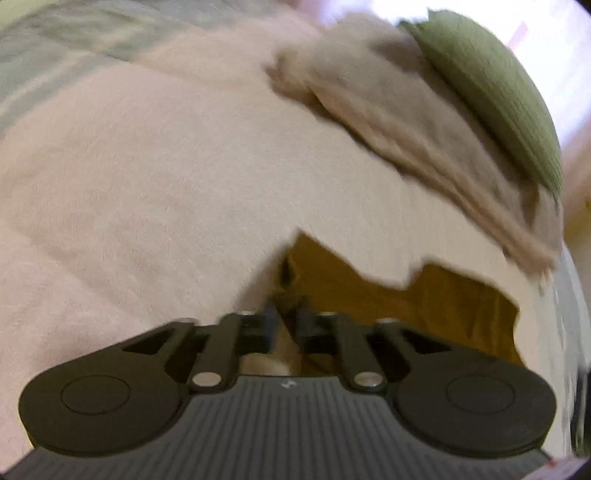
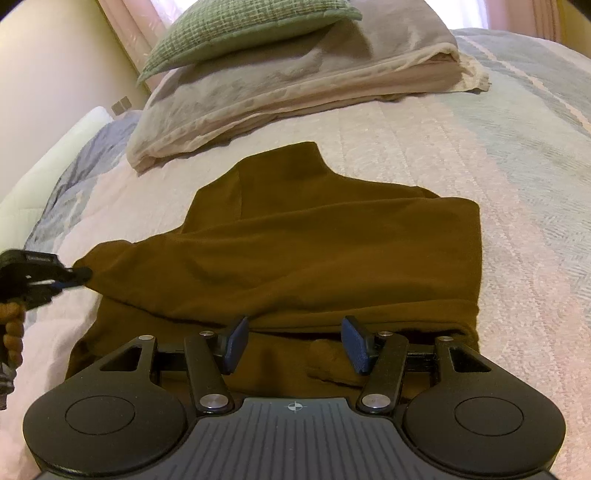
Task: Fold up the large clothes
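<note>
Brown garment [image 2: 295, 251] lies mid-frame on bed [image 2: 498, 184]. Left tool [image 2: 79, 275], mid-left, clamped on its corner; right tool [image 2: 293, 343] apart over near hem. Clamp hem w/ right, then lift both evenly.

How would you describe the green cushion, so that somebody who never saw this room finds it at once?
Start from the bed with its pale quilted cover; at its far end, by the curtain, lies a stack of folded beige bedding. The green cushion rests on top of that stack. It alone is green with a woven check pattern, unlike the plain brown garment spread nearer on the cover.
</note>
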{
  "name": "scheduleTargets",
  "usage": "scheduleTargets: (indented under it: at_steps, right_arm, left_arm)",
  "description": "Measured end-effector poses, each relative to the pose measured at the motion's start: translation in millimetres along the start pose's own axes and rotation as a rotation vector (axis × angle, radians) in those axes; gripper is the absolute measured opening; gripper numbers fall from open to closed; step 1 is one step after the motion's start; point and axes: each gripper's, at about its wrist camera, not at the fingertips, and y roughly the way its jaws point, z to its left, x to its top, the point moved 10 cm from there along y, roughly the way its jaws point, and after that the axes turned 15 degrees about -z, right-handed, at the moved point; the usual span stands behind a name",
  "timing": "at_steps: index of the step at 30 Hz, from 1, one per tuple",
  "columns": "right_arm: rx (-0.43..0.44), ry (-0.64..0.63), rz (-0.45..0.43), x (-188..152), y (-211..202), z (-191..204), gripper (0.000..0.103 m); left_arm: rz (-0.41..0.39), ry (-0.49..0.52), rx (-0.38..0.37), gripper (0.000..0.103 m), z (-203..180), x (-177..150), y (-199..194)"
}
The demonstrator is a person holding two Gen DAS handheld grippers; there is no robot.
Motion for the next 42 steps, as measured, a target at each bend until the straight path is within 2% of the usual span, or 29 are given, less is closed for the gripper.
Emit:
scheduleTargets:
  at_steps: [1,3,4,6,7,9,13,16,18,22,24,26,27,28,29,32,38,41,42]
  right_arm:
    - [0.003,-0.002,0.001,0,0,2,0.053]
    - [0.009,-0.009,0.001,-1,2,6,0.053]
    - [0.01,-0.011,0.004,-2,3,7,0.053]
    - [0.011,-0.013,0.016,-5,7,9,0.053]
    - [0.007,-0.017,0.019,-5,8,10,0.053]
    - [0.007,-0.019,0.009,-2,8,10,0.053]
    - [0.006,-0.025,0.008,-1,10,10,0.053]
    - [0.0,-0.016,0.003,1,8,9,0.053]
    - [-0.003,-0.01,0.0,3,6,8,0.053]
    - [-0.012,0.004,-0.02,10,-4,3,0.053]
    - [-0.029,0.017,-0.031,14,-10,-5,0.053]
    - [-0.048,0.027,-0.038,16,-17,-16,0.053]
    - [-0.058,0.032,-0.041,17,-20,-22,0.053]
    - [-0.068,0.036,-0.042,17,-22,-29,0.053]
    - [-0.076,0.039,-0.044,18,-24,-34,0.053]
    - [-0.083,0.053,-0.058,21,-32,-45,0.053]
    - [-0.031,0.06,-0.047,16,-28,-30,0.053]
    - [0.014,0.057,-0.038,11,-19,-10,0.053]
    - [0.034,0.045,-0.034,9,-14,-2,0.053]
  left_arm:
    - [-0.053,0.016,-0.011,0.004,-3,8,-7]
    - [-0.113,0.144,-0.057,0.004,-18,14,-18]
    - [-0.065,0.158,-0.046,0.004,-17,6,-13]
    - [0.067,0.091,0.019,0.003,2,-15,0]
    - [0.086,0.079,0.026,0.004,7,-19,0]
    - [0.08,0.111,0.024,0.004,7,-20,-6]
    - [0.1,0.099,0.033,0.004,15,-27,-5]
    - [0.062,0.11,0.019,0.004,5,-14,-1]
    - [0.013,0.165,-0.002,0.003,-11,-2,-4]
    - [-0.089,0.364,-0.117,0.004,-77,14,-20]
    - [-0.103,0.457,-0.208,0.004,-122,2,-33]
    - [-0.063,0.524,-0.319,0.005,-163,-28,-38]
    - [-0.005,0.564,-0.38,0.012,-183,-52,-38]
    - [0.09,0.602,-0.416,0.027,-195,-80,-33]
    - [0.145,0.607,-0.412,0.029,-197,-97,-29]
    - [0.155,0.593,-0.362,0.028,-186,-109,-27]
    - [0.128,0.509,-0.247,0.028,-135,-80,-17]
    - [0.154,0.446,-0.19,0.028,-113,-65,-1]
    - [0.193,0.42,-0.185,0.028,-108,-68,8]
